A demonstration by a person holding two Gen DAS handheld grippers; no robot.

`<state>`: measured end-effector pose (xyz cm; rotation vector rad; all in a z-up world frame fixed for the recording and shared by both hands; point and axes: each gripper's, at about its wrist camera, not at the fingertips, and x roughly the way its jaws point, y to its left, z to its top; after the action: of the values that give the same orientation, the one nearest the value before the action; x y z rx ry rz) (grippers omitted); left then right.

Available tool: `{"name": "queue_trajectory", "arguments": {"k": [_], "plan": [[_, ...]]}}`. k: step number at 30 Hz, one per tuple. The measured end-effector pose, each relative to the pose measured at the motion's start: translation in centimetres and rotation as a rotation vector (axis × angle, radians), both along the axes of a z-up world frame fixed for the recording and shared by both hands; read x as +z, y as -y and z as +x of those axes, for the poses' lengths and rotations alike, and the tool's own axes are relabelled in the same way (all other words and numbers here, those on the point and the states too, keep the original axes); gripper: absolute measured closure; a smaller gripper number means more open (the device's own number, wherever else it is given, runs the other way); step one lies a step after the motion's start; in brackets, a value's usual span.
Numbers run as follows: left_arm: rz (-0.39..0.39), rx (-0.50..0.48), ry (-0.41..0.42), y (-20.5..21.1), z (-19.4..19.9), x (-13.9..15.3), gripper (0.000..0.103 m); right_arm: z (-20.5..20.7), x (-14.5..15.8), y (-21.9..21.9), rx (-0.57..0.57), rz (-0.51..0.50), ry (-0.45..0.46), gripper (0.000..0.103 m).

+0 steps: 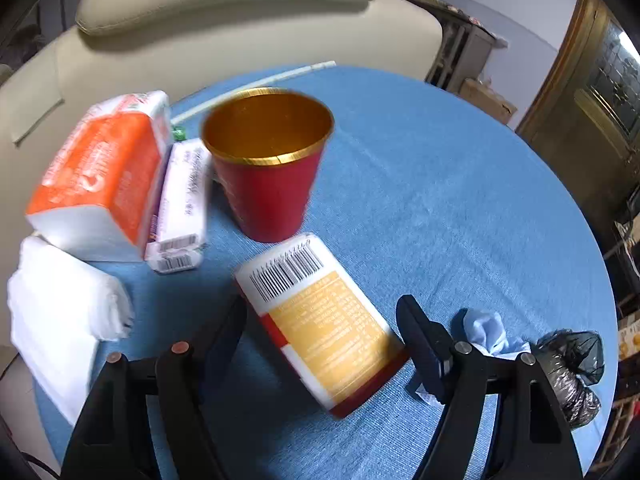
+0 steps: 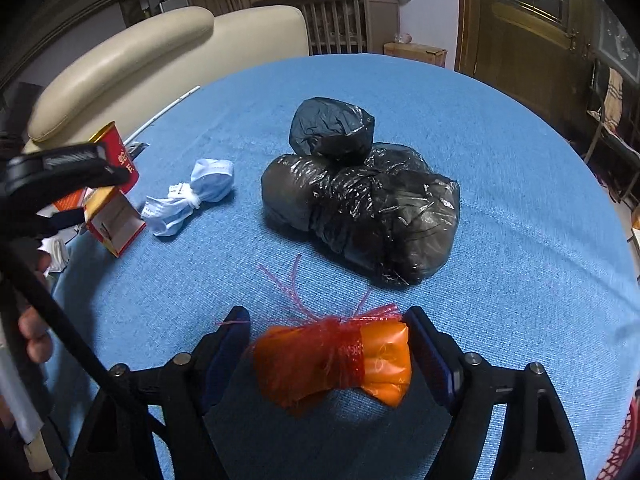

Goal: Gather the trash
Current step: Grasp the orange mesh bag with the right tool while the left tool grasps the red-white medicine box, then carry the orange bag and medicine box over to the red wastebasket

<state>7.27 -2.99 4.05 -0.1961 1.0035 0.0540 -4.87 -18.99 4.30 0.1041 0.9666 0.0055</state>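
In the left wrist view my left gripper (image 1: 320, 316) stands around a red, white and yellow carton (image 1: 320, 320) lying on the blue tablecloth; both fingers touch its sides. A red cup with a gold inside (image 1: 266, 164) stands upright just beyond it. In the right wrist view my right gripper (image 2: 326, 336) holds an orange bundle tied in red netting (image 2: 336, 360) between its pads, low over the cloth. A crumpled pale blue mask (image 2: 188, 196) and black tied bags (image 2: 360, 196) lie ahead. The left gripper and carton show at the left edge.
An orange tissue pack (image 1: 100, 176), a white and purple box (image 1: 180, 208) and folded white tissues (image 1: 60, 316) lie left of the cup. The blue mask (image 1: 488, 332) and a black bag (image 1: 572, 368) lie right of the left gripper. A cream sofa (image 1: 224, 20) stands behind the round table (image 1: 460, 184).
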Motion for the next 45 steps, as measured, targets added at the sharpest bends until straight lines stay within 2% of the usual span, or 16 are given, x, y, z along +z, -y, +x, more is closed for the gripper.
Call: {"name": "queue_trajectory", "arguments": {"k": [1,4,6,10,17,23,30,45], "plan": [[0.009,-0.007,0.008,0.0,-0.1,0.0,0.031,-0.2,0.1,0.0,-0.001,-0.007,0.005,0.033],[-0.014,-0.052,0.010,-0.2,-0.6,0.2,0.046,-0.4,0.2,0.3,0.010,0.007,0.007,0.033],[-0.029,-0.077,0.014,-0.5,-1.5,0.7,0.051,-0.7,0.4,0.7,0.008,0.033,0.005,0.034],[-0.038,-0.109,0.041,-1.0,-3.7,1.8,0.051,-2.2,1.1,1.4,-0.008,0.073,0.015,0.034],[-0.068,-0.174,0.116,-1.1,-9.7,4.8,0.051,-6.6,3.0,3.2,-0.063,0.128,0.063,0.034],[-0.079,-0.286,0.168,1.6,-15.2,6.6,0.051,-11.2,4.3,5.0,-0.125,0.163,0.095,0.034],[-0.102,-0.412,0.177,5.1,-20.7,7.5,0.051,-16.5,5.6,7.7,-0.204,0.183,0.134,0.034],[-0.082,-0.596,0.253,10.0,-28.2,10.4,0.051,-25.1,8.7,12.0,-0.336,0.231,0.267,0.034]]}}
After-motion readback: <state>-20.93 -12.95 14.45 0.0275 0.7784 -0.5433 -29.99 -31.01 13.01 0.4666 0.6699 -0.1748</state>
